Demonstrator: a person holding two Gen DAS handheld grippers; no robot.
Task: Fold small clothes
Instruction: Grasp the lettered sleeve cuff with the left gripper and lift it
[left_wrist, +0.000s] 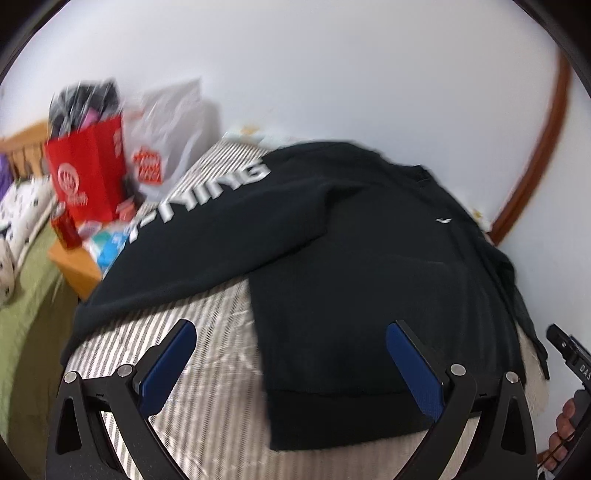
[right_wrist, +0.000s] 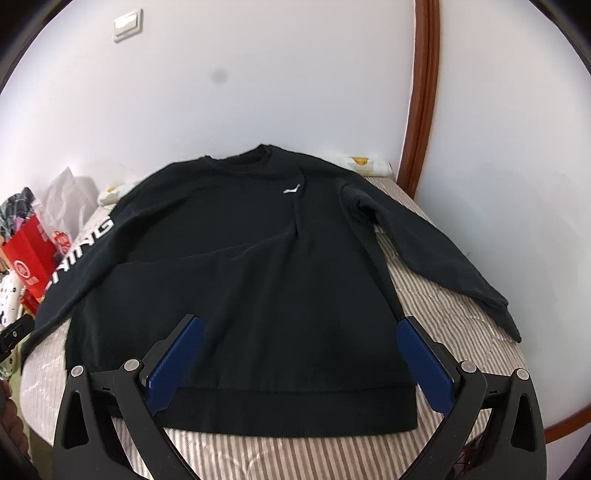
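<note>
As the black long-sleeved sweatshirt (right_wrist: 258, 266) lies flat on the striped bed cover (right_wrist: 436, 310), sleeves unfolded, folding has not begun; left gripper (left_wrist: 291, 365) and right gripper (right_wrist: 299, 362) are spread, empty, near its hem.

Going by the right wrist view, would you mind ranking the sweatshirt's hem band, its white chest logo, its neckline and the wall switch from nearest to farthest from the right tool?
Measured from the right tool:
1. Hem band, just below the open tips.
2. White chest logo, mid-chest, slightly right of centre.
3. Neckline, at the sweatshirt's far end.
4. Wall switch, high on the wall, upper left.
</note>
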